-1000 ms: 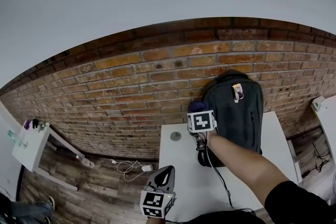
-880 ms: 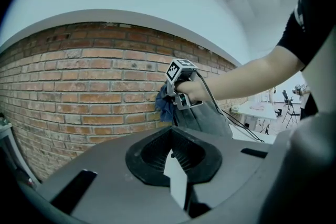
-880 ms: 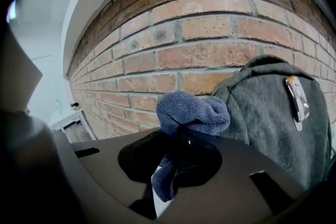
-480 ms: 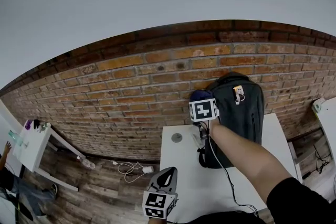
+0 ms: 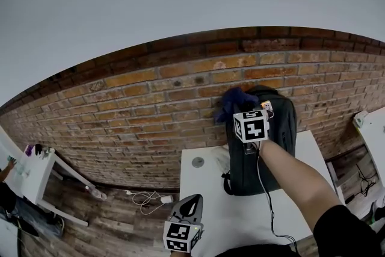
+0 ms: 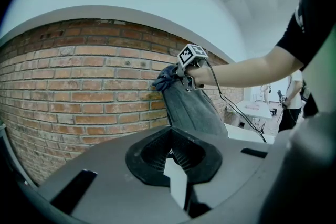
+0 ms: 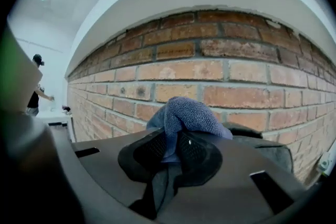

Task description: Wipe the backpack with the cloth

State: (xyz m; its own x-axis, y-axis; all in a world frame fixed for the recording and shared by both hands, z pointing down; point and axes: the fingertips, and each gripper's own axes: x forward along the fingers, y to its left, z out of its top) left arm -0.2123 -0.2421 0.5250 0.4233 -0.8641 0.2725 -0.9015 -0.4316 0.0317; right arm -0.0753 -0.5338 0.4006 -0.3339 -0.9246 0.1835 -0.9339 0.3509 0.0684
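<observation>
Backpack (image 5: 264,150): dark grey, stood upright at the far edge of the white table (image 5: 201,189), its back leaned against the brick wall (image 5: 144,105). An orange-and-white tag is seen near its top.

Cloth (image 5: 231,102): blue, bunched, held at the backpack's upper left corner, close against the wall. Whether it touches the fabric cannot be told from the head view; in the left gripper view the cloth (image 6: 166,78) is seen lying on the top edge of the backpack (image 6: 193,112).

Right gripper (image 5: 242,110): raised to the backpack's top, marker cube toward the camera. In its own view the jaws of the right gripper (image 7: 176,148) are pressed onto the cloth (image 7: 186,115), which is bulged out above the pads.

Left gripper (image 5: 190,200): held low over the near left part of the table, well apart from the backpack. In its own view the left gripper (image 6: 172,157) is seen with fingers brought together and nothing between them.

A small round object (image 5: 198,162) is noted on the table, left of the backpack's base.
</observation>
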